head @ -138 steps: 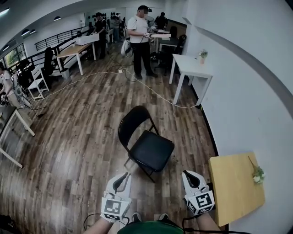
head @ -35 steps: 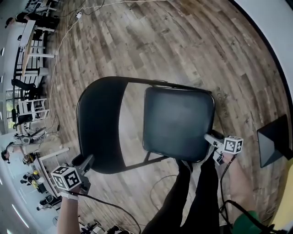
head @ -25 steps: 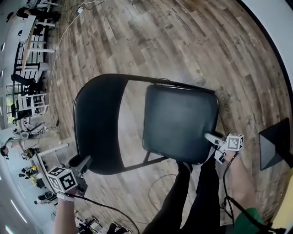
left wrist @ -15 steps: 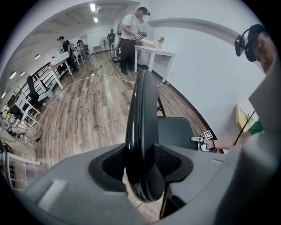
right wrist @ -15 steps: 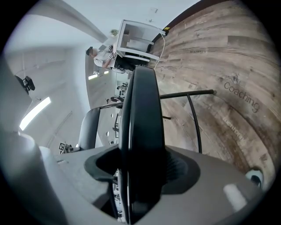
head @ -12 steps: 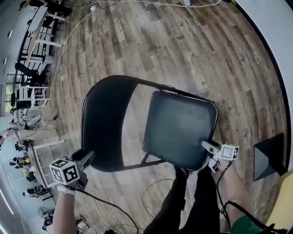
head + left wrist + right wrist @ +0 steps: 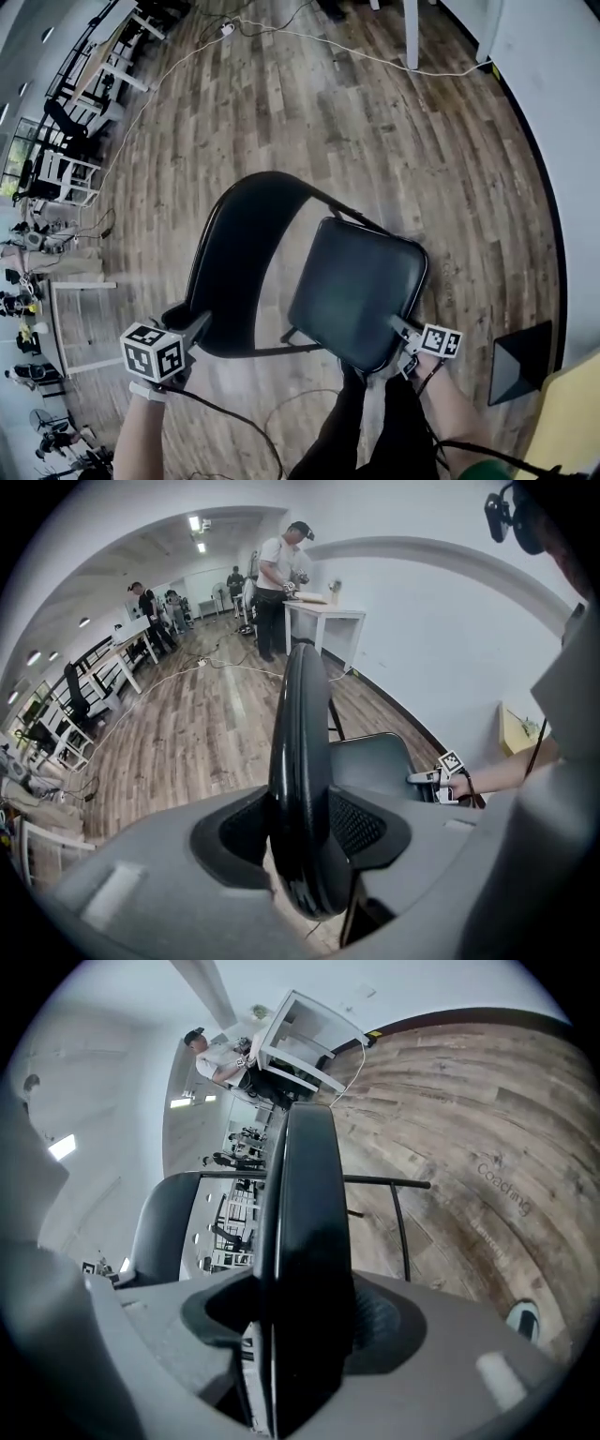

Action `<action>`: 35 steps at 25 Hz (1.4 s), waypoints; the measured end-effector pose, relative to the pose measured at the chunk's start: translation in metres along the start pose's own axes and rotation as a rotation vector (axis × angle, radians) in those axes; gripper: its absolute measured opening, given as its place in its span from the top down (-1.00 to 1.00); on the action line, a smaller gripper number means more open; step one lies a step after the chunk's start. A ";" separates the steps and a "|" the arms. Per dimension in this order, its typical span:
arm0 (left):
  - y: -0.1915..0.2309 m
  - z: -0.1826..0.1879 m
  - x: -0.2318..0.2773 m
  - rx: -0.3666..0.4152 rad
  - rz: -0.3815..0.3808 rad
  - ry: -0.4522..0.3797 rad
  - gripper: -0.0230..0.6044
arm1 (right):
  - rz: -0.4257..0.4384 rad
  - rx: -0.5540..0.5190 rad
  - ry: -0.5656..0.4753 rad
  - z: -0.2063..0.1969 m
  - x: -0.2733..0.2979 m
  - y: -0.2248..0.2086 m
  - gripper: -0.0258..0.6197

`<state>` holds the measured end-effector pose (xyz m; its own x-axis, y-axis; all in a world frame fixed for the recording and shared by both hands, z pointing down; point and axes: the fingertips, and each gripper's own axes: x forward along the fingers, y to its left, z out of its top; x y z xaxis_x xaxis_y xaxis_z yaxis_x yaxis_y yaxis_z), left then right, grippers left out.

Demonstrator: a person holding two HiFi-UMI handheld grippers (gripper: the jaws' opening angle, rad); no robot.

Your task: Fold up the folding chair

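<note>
Head view, looking down: a black folding chair (image 7: 300, 281) is open on the wooden floor (image 7: 309, 122), close to the floor's wall-side edge and right in front of the person's legs (image 7: 375, 431). The left gripper (image 7: 192, 330) grips the rim of the backrest (image 7: 239, 272). Its fingers (image 7: 234, 832) have just been closing and now press on that rim from both sides. The right gripper (image 7: 403, 330) has its fingers (image 7: 384, 1321) clamped on the front edge of the seat (image 7: 356, 286). The fold appears to be starting, with seat and backrest well apart. The next move probably calls for swinging the seat edge up toward the backrest while the left grip holds the frame steady.
</note>
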<state>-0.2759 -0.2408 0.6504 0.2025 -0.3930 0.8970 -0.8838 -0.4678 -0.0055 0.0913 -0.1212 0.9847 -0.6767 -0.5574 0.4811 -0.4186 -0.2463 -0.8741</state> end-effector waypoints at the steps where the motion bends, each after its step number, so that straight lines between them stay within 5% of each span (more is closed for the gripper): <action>1: 0.002 0.000 -0.004 0.001 -0.002 -0.006 0.32 | -0.007 0.000 0.000 -0.002 0.001 0.009 0.07; 11: 0.046 0.034 -0.058 -0.038 -0.013 -0.073 0.34 | 0.031 0.016 -0.002 -0.001 0.028 0.154 0.07; 21: 0.071 0.048 -0.099 -0.035 -0.043 -0.149 0.37 | -0.125 0.000 -0.034 -0.012 0.068 0.250 0.23; 27: 0.077 0.047 -0.112 -0.069 0.006 -0.197 0.38 | -0.242 -0.017 -0.041 -0.022 0.097 0.287 0.29; 35: 0.052 0.061 -0.127 -0.013 0.097 -0.222 0.38 | -0.240 -0.012 0.037 -0.023 0.127 0.332 0.34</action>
<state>-0.3218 -0.2639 0.5090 0.2029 -0.6005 0.7735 -0.9088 -0.4096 -0.0796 -0.1474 -0.2551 0.7573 -0.5787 -0.4543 0.6773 -0.5773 -0.3583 -0.7337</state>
